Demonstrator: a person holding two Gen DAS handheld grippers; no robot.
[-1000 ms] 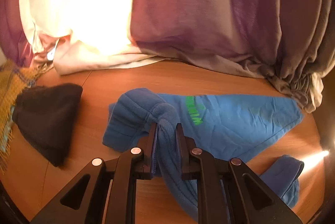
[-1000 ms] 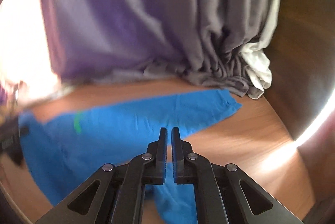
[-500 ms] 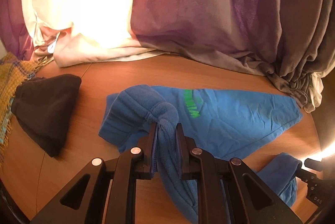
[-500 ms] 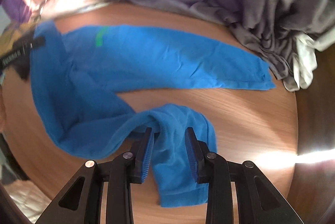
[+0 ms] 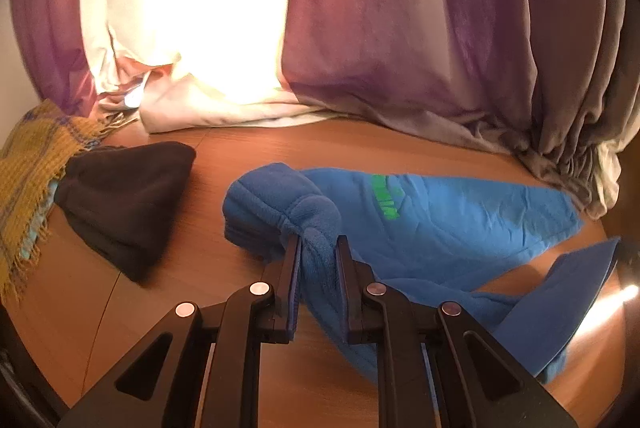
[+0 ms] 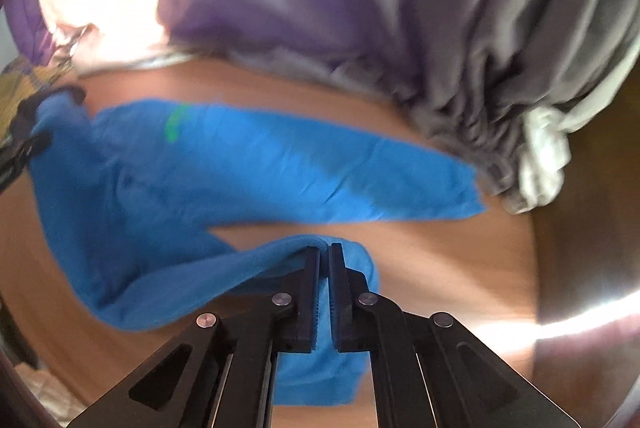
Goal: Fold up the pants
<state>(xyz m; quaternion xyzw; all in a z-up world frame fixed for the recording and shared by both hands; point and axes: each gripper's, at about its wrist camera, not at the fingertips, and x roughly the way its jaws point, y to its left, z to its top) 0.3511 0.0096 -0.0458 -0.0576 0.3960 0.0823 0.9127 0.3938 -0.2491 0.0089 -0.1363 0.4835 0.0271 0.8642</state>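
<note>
So the blue pants (image 6: 280,164) lay lengthwise left-to-right across the tabletop (image 5: 248,156), left gripper (image 5: 318,248) jaws clamped on the bunched waistband, right gripper (image 6: 325,256) jaws pinching the near leg's cuff.

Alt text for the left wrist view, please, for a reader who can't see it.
The left claw pinches a bunched fold of blue pants lying on a wooden table. A dark hat and a yellow scarf sit to the left, with purple curtains behind.

Right hand-held gripper (image 6: 325,248): jaws, apart half a second ago, now closed, apparently pinching blue pants (image 6: 256,164) leg cuff.
</note>
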